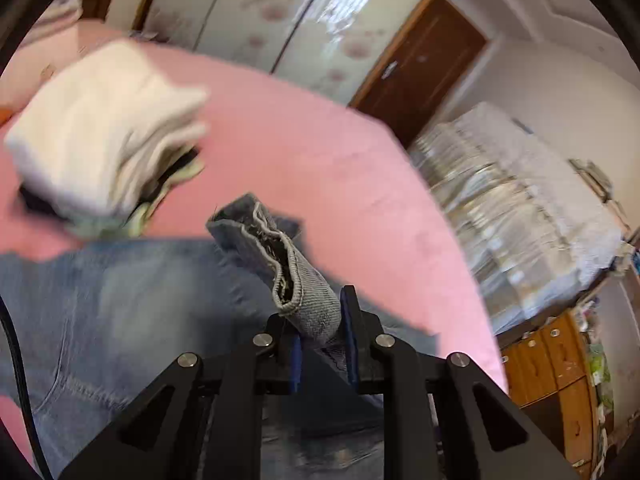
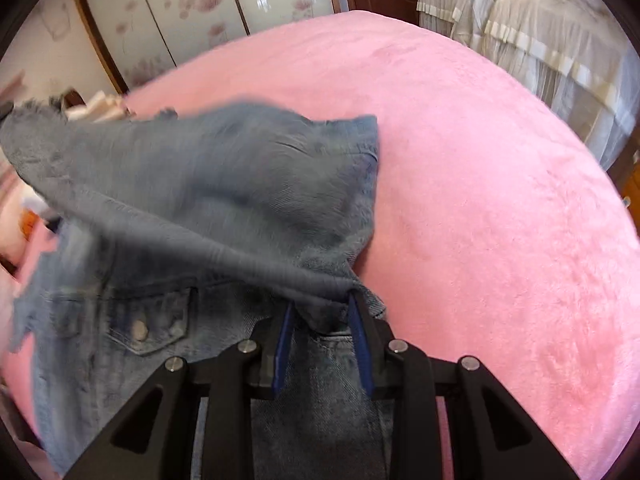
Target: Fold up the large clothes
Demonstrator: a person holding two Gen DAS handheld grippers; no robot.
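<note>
Denim jacket (image 2: 208, 208) pinched between both tongs

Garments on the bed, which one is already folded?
The cream garment, a neat stack on the pink bed. The denim jacket hangs bunched from both grippers.

I see a pink bed (image 2: 500, 200) filling most of the room. Behind it stand floral wardrobe doors (image 2: 192, 12) and a brown door (image 1: 424, 68). A cream cover (image 2: 532, 48) drapes furniture nearby, beside a wooden cabinet (image 1: 552, 364).
</note>
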